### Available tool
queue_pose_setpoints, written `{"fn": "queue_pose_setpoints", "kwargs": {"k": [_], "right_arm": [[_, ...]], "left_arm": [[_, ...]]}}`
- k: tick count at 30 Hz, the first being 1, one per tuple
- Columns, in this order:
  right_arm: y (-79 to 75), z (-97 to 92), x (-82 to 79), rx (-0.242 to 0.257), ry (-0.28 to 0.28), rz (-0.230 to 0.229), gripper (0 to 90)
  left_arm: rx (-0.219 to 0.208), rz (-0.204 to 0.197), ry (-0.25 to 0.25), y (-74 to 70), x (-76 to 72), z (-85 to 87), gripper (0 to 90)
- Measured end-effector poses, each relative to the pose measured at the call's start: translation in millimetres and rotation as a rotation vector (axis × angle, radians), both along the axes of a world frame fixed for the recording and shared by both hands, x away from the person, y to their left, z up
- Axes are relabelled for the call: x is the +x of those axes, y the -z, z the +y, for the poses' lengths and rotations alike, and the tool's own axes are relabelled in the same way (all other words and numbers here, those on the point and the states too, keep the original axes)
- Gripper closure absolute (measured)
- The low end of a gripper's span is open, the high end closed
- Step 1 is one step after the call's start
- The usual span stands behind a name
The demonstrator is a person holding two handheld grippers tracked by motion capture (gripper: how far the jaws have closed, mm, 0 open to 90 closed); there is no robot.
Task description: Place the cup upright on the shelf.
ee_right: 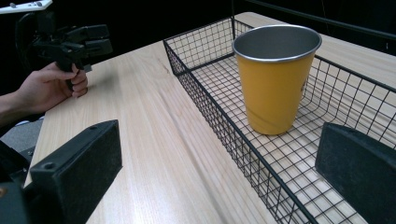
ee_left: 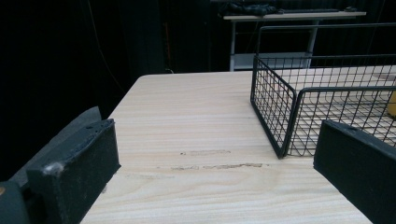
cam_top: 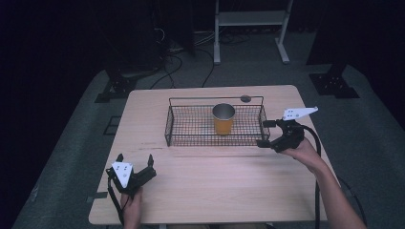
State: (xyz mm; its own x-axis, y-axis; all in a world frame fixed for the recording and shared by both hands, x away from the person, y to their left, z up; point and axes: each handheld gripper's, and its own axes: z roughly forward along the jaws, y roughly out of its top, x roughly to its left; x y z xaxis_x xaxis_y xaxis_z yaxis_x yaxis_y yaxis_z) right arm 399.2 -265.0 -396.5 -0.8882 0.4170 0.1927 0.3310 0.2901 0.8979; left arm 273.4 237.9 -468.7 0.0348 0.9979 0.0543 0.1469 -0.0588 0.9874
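While our right gripper point(cam_top: 270, 133) hovers at the right end of the wire basket point(cam_top: 168, 125), its jaws stand wide apart with nothing between them, one level with the basket's near rim and the other further in over the mesh. From that gripper's own view the jaws frame the yellow cup point(ee_right: 274, 79), which stands upright inside the basket, a little right of its middle, and apart from every wall. We judge this to be the approach step: the right gripper is lined up on the cup but has not yet touched it.

Our left gripper point(cam_top: 135, 163) sits near the left front corner of the tabletop point(cam_top: 210, 186), well apart from the basket, its jaws likewise spread and empty, pointing towards the basket's near left corner.

For the next move we would carry the right gripper over the basket's right wall and towards the cup, keeping the jaws clear of the wire, until they straddle the cup's body below its metal rim. Then we would close gently, since the cup tapers downward and could slip or tip if pinched too low or off-centre. The left gripper may need to steady the basket.
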Motion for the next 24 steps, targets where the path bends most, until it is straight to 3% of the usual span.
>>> {"fn": "queue_pose_setpoints", "kwargs": {"k": [15, 24], "right_arm": [[10.9, -13.2, -18.0, -0.016, 0.008, -0.002, 0.0], [19.7, -22.1, -32.2, 0.007, 0.02, -0.014, 0.0]], "left_arm": [[0.003, 0.003, 0.0, -0.1, -0.1, 0.0, 0.0], [0.008, 0.002, 0.002, 0.0, -0.1, -0.5, 0.0]]}}
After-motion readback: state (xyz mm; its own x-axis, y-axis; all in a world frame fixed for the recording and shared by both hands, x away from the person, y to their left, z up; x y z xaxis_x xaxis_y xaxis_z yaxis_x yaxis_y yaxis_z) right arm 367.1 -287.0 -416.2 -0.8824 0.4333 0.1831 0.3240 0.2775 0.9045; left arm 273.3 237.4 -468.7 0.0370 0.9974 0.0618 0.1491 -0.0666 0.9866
